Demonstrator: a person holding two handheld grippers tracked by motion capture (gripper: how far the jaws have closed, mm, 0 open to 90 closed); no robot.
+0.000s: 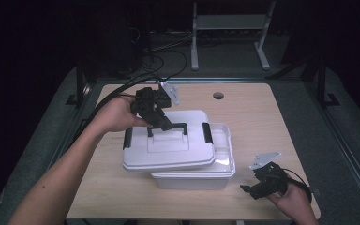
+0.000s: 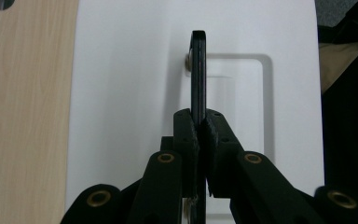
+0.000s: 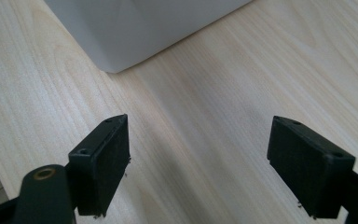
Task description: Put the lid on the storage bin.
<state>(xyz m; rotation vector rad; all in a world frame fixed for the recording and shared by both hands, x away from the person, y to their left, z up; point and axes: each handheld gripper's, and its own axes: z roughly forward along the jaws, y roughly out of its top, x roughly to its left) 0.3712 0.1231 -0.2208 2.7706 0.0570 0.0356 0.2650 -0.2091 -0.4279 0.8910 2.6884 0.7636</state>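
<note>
Left claw clamped on lid handle; lid sits skewed over box. Right claw wide open, empty, beside box. Thin grip: lid could swing, slip.

On the desk stands a box, roughly at its middle, and a lid sits over it, shifted toward the left so that the box's right rim lies uncovered. The left tongs are above the lid's far edge, closed on the lid's handle, which stands upright between their jaws. The right tongs are over the desk's near right corner, just right of the box and apart from it, with bare desk between their spread jaws.
</note>
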